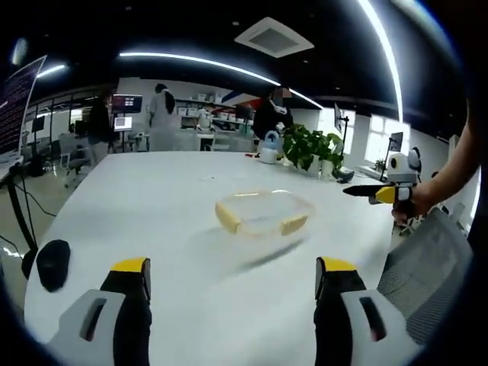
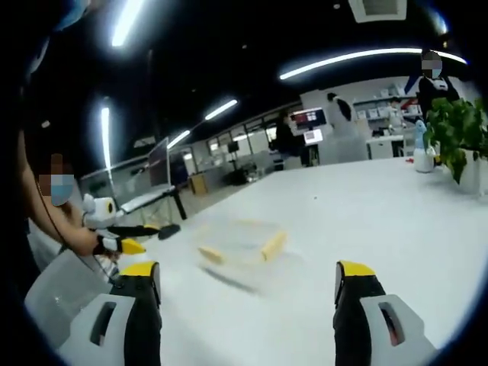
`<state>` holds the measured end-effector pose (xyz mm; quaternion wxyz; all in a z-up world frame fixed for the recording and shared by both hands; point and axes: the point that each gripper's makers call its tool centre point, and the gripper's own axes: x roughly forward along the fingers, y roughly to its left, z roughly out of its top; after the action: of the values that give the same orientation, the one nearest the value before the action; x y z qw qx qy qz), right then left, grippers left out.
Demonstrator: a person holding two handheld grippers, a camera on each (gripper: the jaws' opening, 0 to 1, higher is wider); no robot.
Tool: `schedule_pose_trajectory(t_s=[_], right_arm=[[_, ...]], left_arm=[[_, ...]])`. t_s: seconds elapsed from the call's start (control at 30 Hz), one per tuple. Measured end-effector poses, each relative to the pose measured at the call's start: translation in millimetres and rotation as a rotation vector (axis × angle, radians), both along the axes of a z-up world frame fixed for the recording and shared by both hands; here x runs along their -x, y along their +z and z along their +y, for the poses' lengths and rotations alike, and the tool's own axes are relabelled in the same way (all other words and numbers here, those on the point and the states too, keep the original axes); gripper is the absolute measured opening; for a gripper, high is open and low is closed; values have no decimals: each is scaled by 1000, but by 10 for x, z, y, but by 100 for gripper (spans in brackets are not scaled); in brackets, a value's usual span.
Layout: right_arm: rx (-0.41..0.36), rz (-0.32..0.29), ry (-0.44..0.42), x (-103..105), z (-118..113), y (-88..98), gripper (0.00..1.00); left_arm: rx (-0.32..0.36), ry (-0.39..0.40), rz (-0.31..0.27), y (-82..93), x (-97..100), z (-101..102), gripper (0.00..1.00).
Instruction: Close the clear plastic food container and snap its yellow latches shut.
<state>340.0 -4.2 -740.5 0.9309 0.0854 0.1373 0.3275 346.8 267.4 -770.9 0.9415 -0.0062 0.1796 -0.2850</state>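
We are looking across one white table (image 1: 152,221) with one clear plastic container (image 1: 264,212) lying on it, and we are counting two yellow latches (image 1: 293,224) on the container's sides in the left gripper view, one on its near left edge and one on its near right edge. In the right gripper view the container (image 2: 240,240) is blurred, and we are again making out two yellow latches (image 2: 273,245).

The container is sitting flat on the table, well ahead of the left gripper (image 1: 232,278) and a little right of the midline between its jaws, touching neither. From the right gripper (image 2: 248,284) it is lying ahead as well, nearer the left jaw, and apart from both. Its long axis is running across the left gripper view, roughly side to side.

Both grippers are standing released, jaws spread wide with nothing between them.

Beyond the container, toward the table's far edge, we are seeing one potted plant (image 1: 311,147) and one blue-and-white bottle (image 1: 269,147). Left of the container, near the table's edge, one black mouse (image 1: 52,264) is lying.
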Motion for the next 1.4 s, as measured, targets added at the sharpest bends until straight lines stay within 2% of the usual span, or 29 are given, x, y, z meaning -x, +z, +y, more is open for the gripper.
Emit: schedule_pose_trajectory(t_s=[0.17,0.3,0.57,0.7,0.9,1.13,1.2,1.4], right_arm=[[-9,3,-25,58,-68,14,95],[-17,-14,-33,37,-86,112,94],[62,-13,37,173,-102,18,94],[48,-13,-1,196,-212,51,95],[49,-13,-12,204,-234,39,94],[60,-6,-1,233,-225,-15,95],[57,-1,-2,237,-222,-22,95],[65,3,7,248,-207,-52,95]], left_arm=[[10,24,-8,39,73,41,88],[29,50,4,31,138,87,88],[28,59,13,6,197,118,89],[30,55,17,-14,264,80,89],[42,87,19,-9,255,151,88],[13,62,12,-31,296,110,89],[11,56,30,-76,307,112,87],[-3,38,30,-87,313,87,87]])
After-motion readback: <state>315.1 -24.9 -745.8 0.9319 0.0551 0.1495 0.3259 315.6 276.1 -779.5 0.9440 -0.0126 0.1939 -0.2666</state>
